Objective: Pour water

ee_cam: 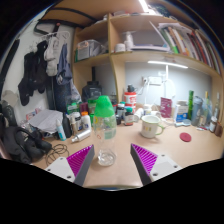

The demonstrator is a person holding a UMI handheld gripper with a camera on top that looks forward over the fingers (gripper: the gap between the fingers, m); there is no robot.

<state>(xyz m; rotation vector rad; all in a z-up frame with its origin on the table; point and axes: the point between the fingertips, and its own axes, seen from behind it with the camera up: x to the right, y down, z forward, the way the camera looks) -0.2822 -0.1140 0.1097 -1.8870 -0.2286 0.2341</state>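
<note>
A clear bottle with a green cap [104, 122] stands upright on the wooden desk [170, 146], beyond my fingers and slightly left of their midline. A short clear glass [107, 156] sits in front of the bottle, just ahead of the gap between my fingers. My gripper [112, 164] is open, its two magenta pads [81, 163] spread wide with nothing between them. The glass lies a little past the fingertips and touches neither pad.
A white mug [151, 126] stands to the right of the bottle, with a red lid [184, 137] further right. Jars, bottles and boxes crowd the back of the desk under shelves [128, 52]. Dark bags [18, 135] hang at the left.
</note>
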